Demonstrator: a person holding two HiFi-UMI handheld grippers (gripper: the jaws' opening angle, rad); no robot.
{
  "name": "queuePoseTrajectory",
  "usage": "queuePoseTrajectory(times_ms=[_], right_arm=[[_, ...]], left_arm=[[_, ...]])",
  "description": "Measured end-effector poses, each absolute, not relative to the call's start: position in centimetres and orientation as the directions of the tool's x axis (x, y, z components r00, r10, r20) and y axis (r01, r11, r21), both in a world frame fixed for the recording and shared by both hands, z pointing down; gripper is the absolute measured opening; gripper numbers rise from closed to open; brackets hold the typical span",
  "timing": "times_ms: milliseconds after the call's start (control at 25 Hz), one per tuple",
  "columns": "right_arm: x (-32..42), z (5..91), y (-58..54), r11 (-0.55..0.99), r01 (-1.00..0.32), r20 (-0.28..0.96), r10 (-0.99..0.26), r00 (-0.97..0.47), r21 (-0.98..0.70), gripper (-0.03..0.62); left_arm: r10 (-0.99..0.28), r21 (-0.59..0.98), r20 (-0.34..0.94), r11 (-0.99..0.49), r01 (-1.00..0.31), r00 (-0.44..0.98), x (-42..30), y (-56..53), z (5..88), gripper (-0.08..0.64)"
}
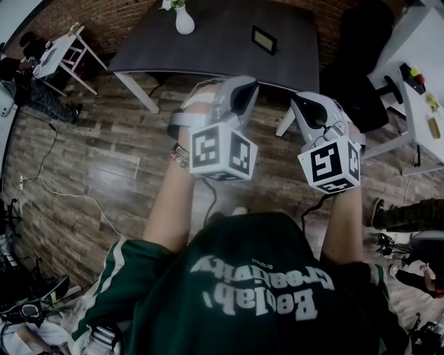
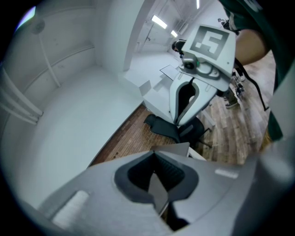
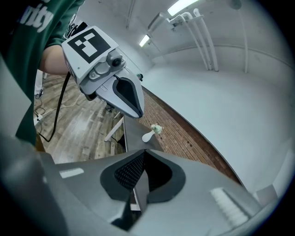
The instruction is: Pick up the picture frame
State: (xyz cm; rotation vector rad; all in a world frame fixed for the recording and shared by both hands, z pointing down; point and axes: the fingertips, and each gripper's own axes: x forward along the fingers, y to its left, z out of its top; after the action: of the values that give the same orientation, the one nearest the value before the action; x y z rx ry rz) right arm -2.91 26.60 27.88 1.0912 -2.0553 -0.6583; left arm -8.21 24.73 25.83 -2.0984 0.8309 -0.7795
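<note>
- Left claw (image 2: 156, 182) is pinched fully together, nothing between its jaws.
- Right claw (image 3: 139, 180) is the same: jaws closed tight, empty.
- Both hang side by side over the wooden floor (image 1: 90, 173), short of the dark desk (image 1: 208, 48).
- Picture frame (image 1: 264, 39) sits on that desk, well apart from both claws, with a white vase (image 1: 184, 21) to its left.

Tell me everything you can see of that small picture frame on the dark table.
The picture frame is small and rectangular, a black border around a dull grey-green centre; its material cannot be told. It sits on the dark table, apart from the white vase to its left. Whether it stands or lies flat is unclear. Only the table touches it.
</note>
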Motion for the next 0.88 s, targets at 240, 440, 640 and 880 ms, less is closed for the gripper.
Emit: queuePoseTrajectory(times_ms=[240, 440, 640, 880], right_arm=[[-2.6, 28.1, 25.8, 0.511, -0.501, 0.344, -0.853, -0.392, 0.698, 0.006], [-2.4, 28.8, 24.0, 0.519, -0.503, 0.35, -0.849, -0.396, 0.691, 0.006], [-1.3, 29.1, 21.5, 0.53, -0.523, 0.348, -0.843, -0.41, 0.668, 0.006], [0.5, 30.0, 18.2, 0.54, -0.545, 0.355, -0.839, -0.413, 0.642, 0.006]], left_arm=[[-0.752, -0.794, 0.263, -0.524, -0.307, 0.604, -8.2, 23.8, 26.0, 0.003], [-0.752, -0.792, 0.275, -0.53, -0.303, 0.599, -8.0, 22.0, 26.7, 0.003], [-0.752, -0.787, 0.282, -0.536, -0.304, 0.596, -6.8, 19.5, 27.1, 0.003], [-0.748, -0.778, 0.295, -0.549, -0.304, 0.595, -5.0, 16.1, 27.8, 0.003]])
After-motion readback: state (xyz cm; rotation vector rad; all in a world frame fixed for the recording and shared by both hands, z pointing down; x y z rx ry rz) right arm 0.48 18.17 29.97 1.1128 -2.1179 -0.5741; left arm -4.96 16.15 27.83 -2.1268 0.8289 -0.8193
